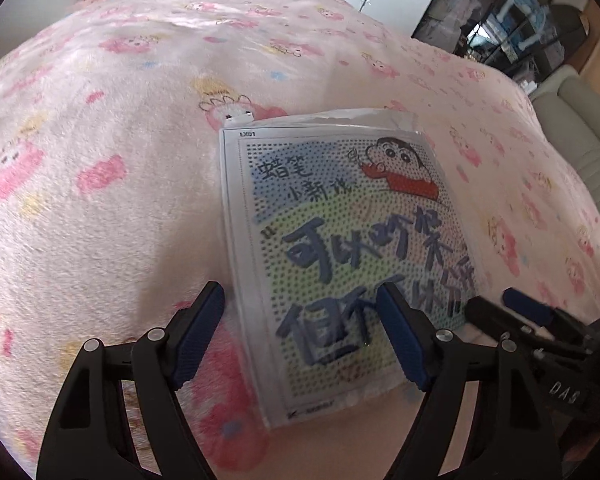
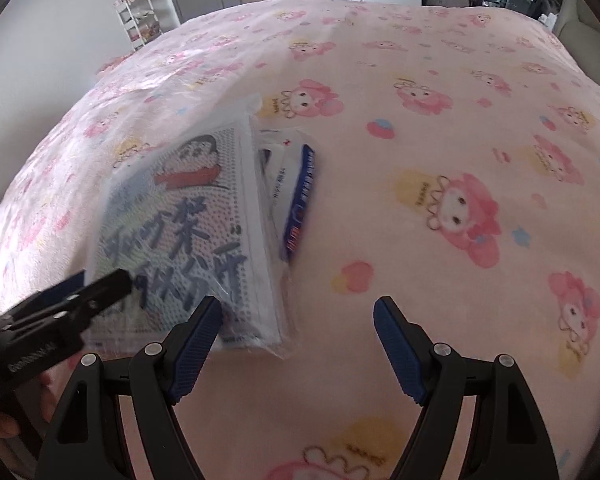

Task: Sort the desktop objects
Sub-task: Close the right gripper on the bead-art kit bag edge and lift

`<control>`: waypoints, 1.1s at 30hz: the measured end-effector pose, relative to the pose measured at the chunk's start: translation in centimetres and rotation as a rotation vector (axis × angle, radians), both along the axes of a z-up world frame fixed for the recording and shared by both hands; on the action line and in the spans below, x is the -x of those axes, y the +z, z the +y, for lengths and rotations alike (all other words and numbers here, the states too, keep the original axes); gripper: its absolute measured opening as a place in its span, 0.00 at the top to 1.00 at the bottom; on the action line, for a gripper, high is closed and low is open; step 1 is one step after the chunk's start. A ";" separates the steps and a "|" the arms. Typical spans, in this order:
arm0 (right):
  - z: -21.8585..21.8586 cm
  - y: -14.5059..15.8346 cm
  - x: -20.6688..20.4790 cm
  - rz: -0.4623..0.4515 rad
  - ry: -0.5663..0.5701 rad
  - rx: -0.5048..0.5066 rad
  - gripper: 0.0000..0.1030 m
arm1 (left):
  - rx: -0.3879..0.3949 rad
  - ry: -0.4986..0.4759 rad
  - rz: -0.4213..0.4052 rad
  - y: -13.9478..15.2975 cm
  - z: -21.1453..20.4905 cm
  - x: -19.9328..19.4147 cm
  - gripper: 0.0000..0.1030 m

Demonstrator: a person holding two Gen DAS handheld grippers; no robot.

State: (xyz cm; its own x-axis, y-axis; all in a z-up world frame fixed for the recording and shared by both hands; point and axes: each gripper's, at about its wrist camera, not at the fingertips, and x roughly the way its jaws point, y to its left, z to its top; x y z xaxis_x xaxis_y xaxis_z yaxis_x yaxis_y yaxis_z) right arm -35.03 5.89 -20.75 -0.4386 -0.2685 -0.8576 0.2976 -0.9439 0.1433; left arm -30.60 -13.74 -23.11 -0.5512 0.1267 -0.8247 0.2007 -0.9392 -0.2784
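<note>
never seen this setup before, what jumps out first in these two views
A clear plastic bag with a cartoon bead-art board lies on the pink character-print blanket, dead centre. A blue-and-white packet lies at its right edge. Both the left gripper and the right gripper are open.

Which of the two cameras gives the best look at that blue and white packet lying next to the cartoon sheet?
The right wrist view. There the blue and white packet lies in plain sight beside the bagged cartoon sheet on the pink blanket. In the left wrist view I cannot find it; only the sheet's front shows.
</note>
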 end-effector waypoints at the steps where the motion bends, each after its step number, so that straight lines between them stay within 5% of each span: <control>1: -0.2 0.0 0.1 0.000 0.008 0.006 0.25 | -0.006 0.000 0.001 0.0 0.0 0.1 0.23; 8: -1.3 -0.4 0.8 -0.040 0.052 0.057 0.26 | -0.049 0.003 0.007 -0.1 -0.3 0.3 0.29; 10: -1.4 -0.4 0.3 -0.058 0.063 0.091 0.39 | -0.054 -0.002 0.013 0.3 -0.5 -0.1 0.36; 17: -0.7 1.8 -2.6 -0.007 0.047 0.074 0.40 | -0.124 -0.014 0.000 0.8 -0.5 -2.3 0.38; 33: 4.2 0.9 -16.6 -0.165 0.053 0.050 0.40 | -0.094 -0.150 -0.094 1.9 4.7 -13.6 0.40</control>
